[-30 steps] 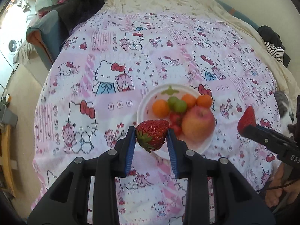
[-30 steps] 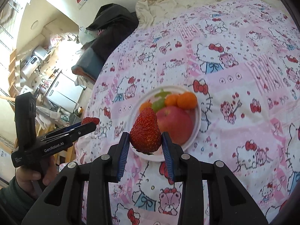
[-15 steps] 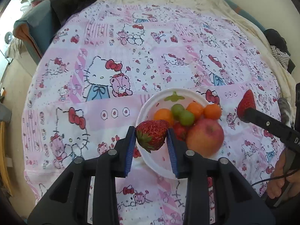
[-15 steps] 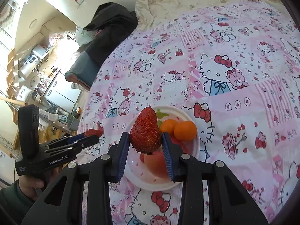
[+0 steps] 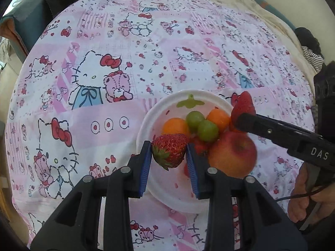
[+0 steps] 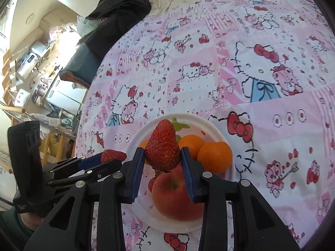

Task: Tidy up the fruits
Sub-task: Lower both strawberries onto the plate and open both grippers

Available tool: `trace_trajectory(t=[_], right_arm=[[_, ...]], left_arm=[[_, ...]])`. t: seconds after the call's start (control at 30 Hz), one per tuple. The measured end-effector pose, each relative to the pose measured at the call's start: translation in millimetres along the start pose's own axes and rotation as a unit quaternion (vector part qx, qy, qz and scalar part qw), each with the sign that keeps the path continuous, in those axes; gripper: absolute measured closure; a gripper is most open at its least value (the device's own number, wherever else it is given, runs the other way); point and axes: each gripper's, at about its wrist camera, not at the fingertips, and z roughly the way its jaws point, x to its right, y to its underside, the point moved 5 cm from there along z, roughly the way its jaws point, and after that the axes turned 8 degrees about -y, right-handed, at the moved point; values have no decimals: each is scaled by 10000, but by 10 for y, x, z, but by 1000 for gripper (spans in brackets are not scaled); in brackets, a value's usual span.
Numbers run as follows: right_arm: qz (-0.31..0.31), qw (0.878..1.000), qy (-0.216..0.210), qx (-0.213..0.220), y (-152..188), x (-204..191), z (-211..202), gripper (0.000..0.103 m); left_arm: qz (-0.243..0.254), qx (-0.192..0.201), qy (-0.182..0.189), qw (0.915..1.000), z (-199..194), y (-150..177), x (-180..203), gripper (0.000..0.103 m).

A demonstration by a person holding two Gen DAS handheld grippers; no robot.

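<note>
My left gripper [image 5: 169, 151] is shut on a strawberry [image 5: 168, 149] lying sideways between its blue pads, over the near-left part of a white plate [image 5: 146, 123]. My right gripper [image 6: 162, 156] is shut on a second strawberry [image 6: 162, 146], tip up, above the same plate [image 6: 217, 129]. The plate holds a red apple [image 5: 232, 154], small oranges [image 5: 174, 126], two green grapes [image 5: 206, 129] and more strawberries. In the left wrist view the right gripper [image 5: 244, 116] comes in from the right with its strawberry [image 5: 244, 105] over the plate's far right rim.
The plate rests on a bed with a pink cartoon-cat cover [image 5: 104, 73]. Dark clothes [image 6: 117, 14] are heaped at its far left corner, striped clothing [image 5: 314, 56] at the right. A hand [image 5: 301, 194] holds the right gripper. Cluttered shelves [image 6: 31, 67] stand beyond the bed.
Both grippers have sunk towards the plate with their strawberries, so the plate looks larger and nearer. The right gripper's strawberry has moved in over the plate's rim.
</note>
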Motion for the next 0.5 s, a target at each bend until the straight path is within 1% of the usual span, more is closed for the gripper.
trace_trajectory(t=[0.13,0.33,0.5], right_arm=[[97,9998,23,-159,47,57,97,66],[183,9997,95,-105,53,125,88,66],[217,9997,86,-68,50,121,73,63]], left_arm=[[-28,-106,20,9999,69,24,-19,74],[-9,-102,34,9999,62,6,-9,74],[50,-133,20,9999,79,35,6,73]])
